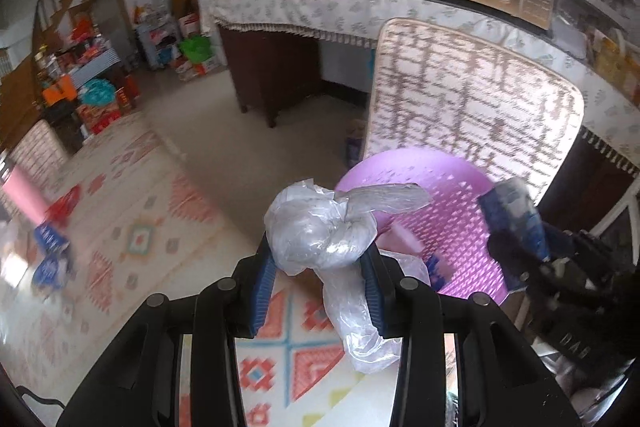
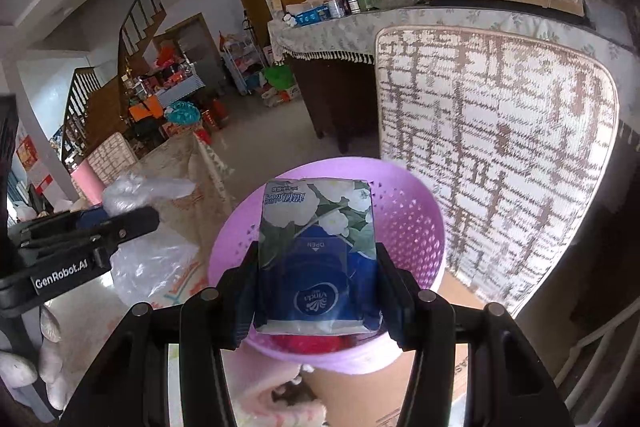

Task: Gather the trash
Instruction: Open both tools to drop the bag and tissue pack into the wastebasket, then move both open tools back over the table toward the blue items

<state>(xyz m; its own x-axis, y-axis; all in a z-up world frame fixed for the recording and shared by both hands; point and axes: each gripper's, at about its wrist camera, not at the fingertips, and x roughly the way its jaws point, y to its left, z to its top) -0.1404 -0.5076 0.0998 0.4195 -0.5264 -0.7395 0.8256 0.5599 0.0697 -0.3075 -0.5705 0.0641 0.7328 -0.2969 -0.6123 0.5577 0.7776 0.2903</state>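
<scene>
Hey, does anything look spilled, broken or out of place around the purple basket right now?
Nothing stands out. The purple basket stands upright, the tissue pack is gripped squarely above it, and the knotted plastic bag is held intact beside it, with no spill visible.

My left gripper [image 1: 318, 259] tilts downward, its blue pads clamped on a knotted plastic bag [image 1: 316, 231]. My right gripper [image 2: 316, 291] also angles down, its jaws pressed against both sides of a tissue pack [image 2: 318, 255]. From the right wrist view, the left gripper sits off to the left, just beside it.
</scene>
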